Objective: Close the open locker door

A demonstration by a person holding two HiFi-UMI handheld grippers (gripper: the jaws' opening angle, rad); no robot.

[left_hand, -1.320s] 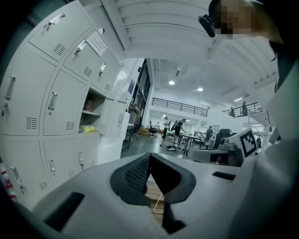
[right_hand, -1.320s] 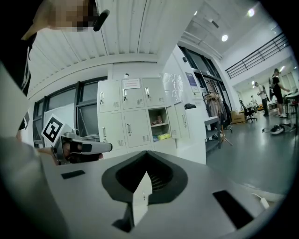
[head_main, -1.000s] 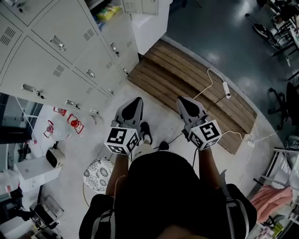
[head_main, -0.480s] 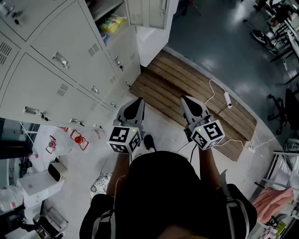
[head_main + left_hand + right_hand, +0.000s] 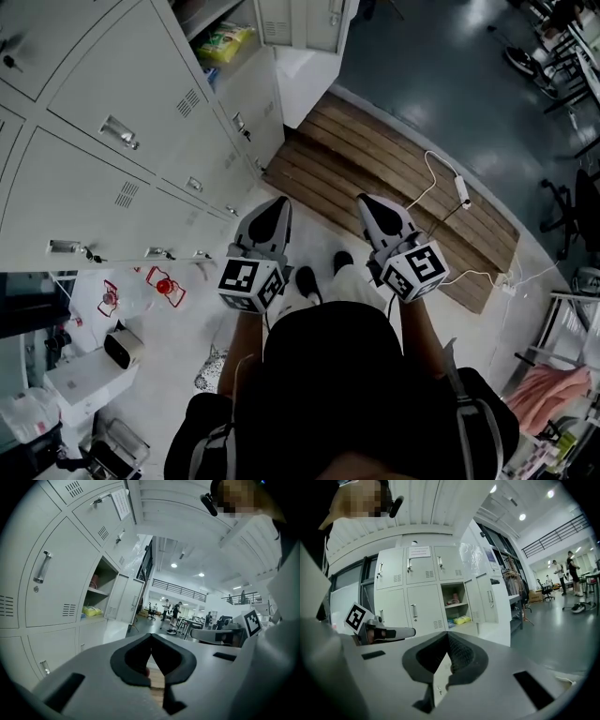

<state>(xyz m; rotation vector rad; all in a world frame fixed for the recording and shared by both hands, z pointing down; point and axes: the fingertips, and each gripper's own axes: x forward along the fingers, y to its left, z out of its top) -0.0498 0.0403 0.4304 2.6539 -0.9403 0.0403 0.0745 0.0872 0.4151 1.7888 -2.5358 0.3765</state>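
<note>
left tongs (image 5: 273, 206) and right tongs (image 5: 368, 202) clenched, empty; door (image 5: 305, 23) looks light, stiff, I'd push its free edge

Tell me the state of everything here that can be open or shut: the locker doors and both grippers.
Open locker door: swung wide open, not yet closed.
Compartment: exposed, yellow packet inside.
Neighbouring locker doors: shut.
Left gripper: jaws together, empty.
Right gripper: jaws together, empty.

Pale grey lockers (image 5: 150, 103), yellow packet (image 5: 223, 41) (on an open shelf), brown slatted boards (image 5: 375, 178), dark blue-grey floor (image 5: 441, 66).
</note>
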